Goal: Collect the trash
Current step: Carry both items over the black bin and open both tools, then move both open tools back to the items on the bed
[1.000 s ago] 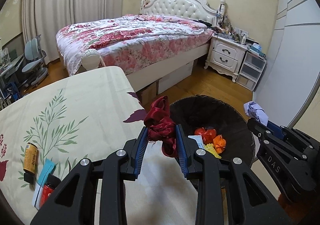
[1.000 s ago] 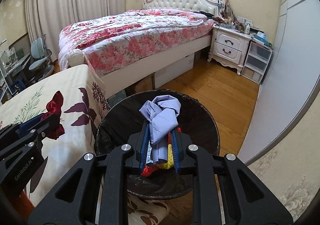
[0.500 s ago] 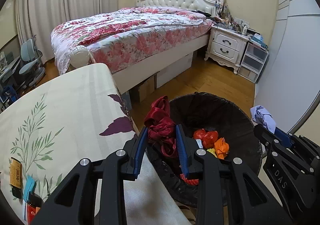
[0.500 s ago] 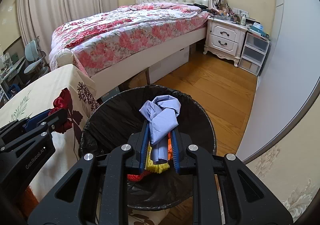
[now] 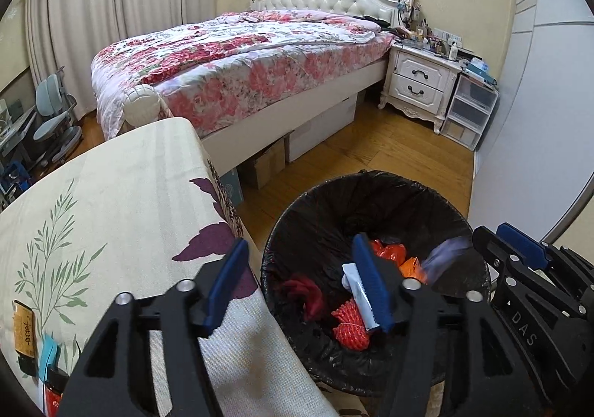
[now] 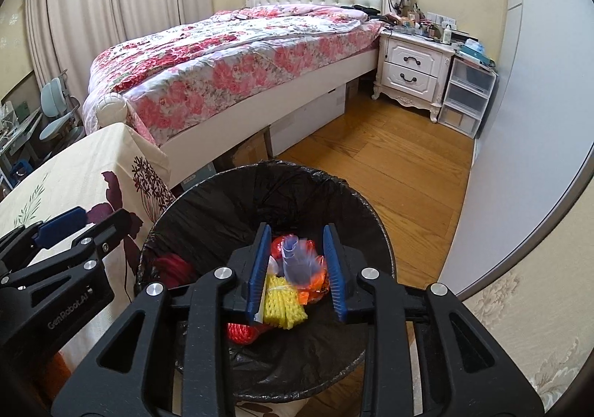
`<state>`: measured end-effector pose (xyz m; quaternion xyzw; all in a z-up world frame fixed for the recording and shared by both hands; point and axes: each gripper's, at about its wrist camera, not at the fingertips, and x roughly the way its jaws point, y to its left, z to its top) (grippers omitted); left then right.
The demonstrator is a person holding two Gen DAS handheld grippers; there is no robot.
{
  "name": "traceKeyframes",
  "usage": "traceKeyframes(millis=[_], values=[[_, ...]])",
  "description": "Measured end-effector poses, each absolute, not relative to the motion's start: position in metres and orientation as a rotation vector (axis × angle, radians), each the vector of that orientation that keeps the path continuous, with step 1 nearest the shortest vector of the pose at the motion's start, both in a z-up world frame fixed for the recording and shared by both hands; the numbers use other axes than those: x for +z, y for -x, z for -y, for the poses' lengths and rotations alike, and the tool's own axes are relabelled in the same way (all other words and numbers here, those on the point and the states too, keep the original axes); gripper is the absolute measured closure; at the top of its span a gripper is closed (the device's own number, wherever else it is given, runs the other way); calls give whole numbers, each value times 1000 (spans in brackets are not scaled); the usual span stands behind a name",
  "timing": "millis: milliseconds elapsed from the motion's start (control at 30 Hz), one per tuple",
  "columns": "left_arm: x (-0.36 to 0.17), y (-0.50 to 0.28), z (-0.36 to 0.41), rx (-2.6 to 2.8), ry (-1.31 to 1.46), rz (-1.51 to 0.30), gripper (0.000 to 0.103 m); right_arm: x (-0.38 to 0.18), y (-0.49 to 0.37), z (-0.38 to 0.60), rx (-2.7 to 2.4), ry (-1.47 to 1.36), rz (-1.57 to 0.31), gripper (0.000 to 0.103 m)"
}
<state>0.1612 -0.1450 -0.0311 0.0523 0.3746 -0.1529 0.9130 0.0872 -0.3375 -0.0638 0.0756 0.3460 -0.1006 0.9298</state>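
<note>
**Over the bin, both grippers let go**

Inside the black-lined trash bin [image 6: 208, 201] lie the scraps: a red cloth [image 5: 306, 296] against the near-left wall, a red net [image 5: 349, 324], a yellow net [image 6: 284, 302] and orange wrappers [image 5: 388, 253]. A pale blue scrap [image 6: 297, 261], blurred as if falling, sits between the spread fingers of the right gripper [image 6: 297, 268], which grasps nothing. The left gripper [image 5: 300, 287] is likewise wide apart and empty, straddling the bin rim and the corner of the desk [image 5: 111, 194]. To finish the drop well, I would keep both grippers above the rim until the scrap settles, then lift clear without snagging the liner. More litter [image 5: 26, 331] waits at the desk's near-left edge.
</note>
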Motion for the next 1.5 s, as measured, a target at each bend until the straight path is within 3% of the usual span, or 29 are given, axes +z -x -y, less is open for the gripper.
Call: traceKeyframes(millis=[67,200,367,533,967,1500], values=[[-30,-161,143,-311,-105,-770,30,-63,-85,338,-214,-156,-705,69],[-25,-158,139,-301,-110,-754,25,-58,-81,337,-230,-151,-692,59],[-15,-147,127,-282,-117,-728,20,-51,-75,333,-240,-138,-678,45],[-7,-138,110,-249,-113,-722,19,-44,-66,326,-240,-130,-668,38],[9,-108,25,-119,-71,-708,19,-35,-41,278,-143,-108,-668,37],[-16,-102,-92,63,21,-783,19,-37,-44,189,34,-42,-692,37]])
